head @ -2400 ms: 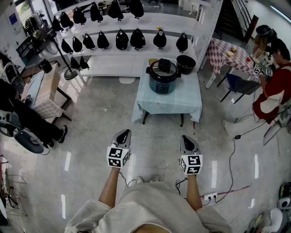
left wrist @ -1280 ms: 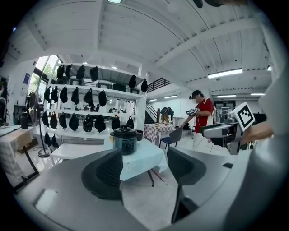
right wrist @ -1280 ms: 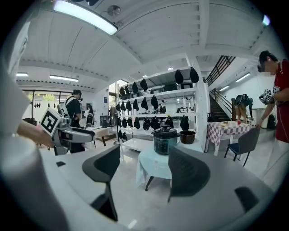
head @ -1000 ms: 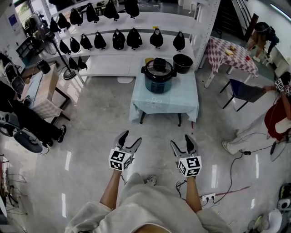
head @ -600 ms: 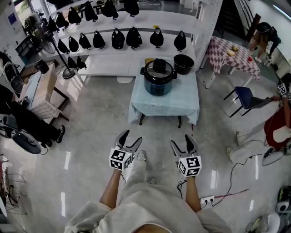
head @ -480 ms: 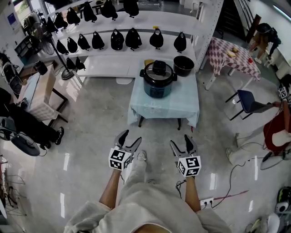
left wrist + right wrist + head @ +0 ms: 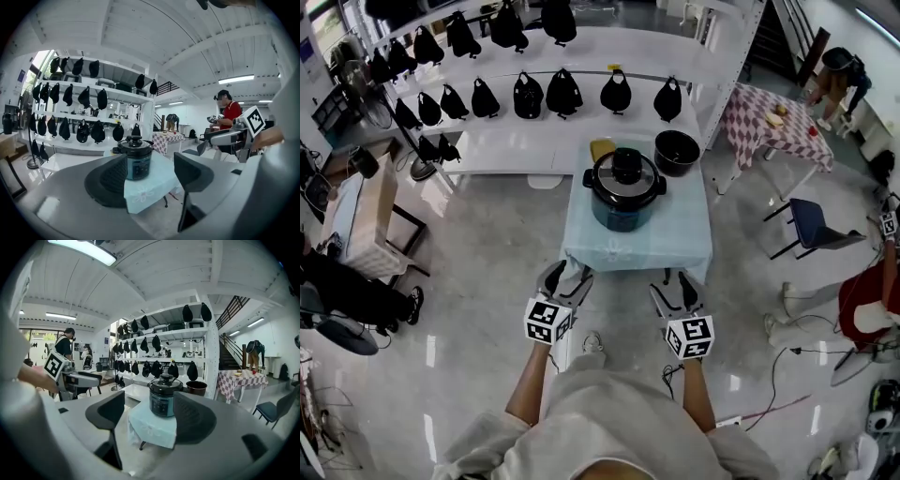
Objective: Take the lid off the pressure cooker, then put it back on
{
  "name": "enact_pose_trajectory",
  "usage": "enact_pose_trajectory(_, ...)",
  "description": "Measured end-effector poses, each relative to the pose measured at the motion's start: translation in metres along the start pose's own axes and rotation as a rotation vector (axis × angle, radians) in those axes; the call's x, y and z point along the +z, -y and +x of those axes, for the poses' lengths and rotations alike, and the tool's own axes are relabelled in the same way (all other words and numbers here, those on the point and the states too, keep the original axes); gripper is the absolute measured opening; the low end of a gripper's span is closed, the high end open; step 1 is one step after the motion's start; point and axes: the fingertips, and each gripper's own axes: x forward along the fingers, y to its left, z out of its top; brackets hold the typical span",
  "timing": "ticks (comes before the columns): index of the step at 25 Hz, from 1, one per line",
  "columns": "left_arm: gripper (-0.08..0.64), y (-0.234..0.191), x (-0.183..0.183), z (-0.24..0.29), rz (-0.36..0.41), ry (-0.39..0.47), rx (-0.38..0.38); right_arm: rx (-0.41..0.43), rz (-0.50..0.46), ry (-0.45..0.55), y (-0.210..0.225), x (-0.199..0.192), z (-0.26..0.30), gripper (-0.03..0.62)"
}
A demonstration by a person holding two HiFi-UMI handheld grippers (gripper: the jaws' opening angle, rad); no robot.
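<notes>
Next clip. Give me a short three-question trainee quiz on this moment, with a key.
1. True or false: the lid sits on the pressure cooker.
2. The left tool and right tool are: A) shut, B) open and empty, C) gripping the lid.
3. What else dark stands on the table, behind the pressure cooker?
Key: 1 true; 2 B; 3 a black pot.

Glossy pale floor [image 7: 478, 244], white shelving [image 7: 516, 142] hung with black bags [image 7: 564, 91], checkered table [image 7: 761, 131] beside blue chair [image 7: 814, 228], strip lights [image 7: 84, 250] on white ceiling [image 7: 154, 273].
</notes>
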Motion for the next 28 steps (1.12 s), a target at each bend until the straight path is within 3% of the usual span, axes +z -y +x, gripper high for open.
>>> enact_pose_trajectory(6, 0.295, -0.057, 0.017, 0.046, -0.01, 0.019, -0.026, -0.027, -0.02, 0.003, 0.008, 0.022, 0.064, 0.311)
enact_pose_trajectory(17, 0.293, -0.104, 0.022, 0.109, -0.021, -0.012, -0.091, -0.077, -0.002, -0.036, 0.029, 0.027, 0.127, 0.311)
enact_pose_trajectory(28, 0.293, -0.149, 0.034, 0.191, -0.025, -0.045, -0.079, -0.044, 0.015, -0.034, 0.076, 0.041, 0.213, 0.31)
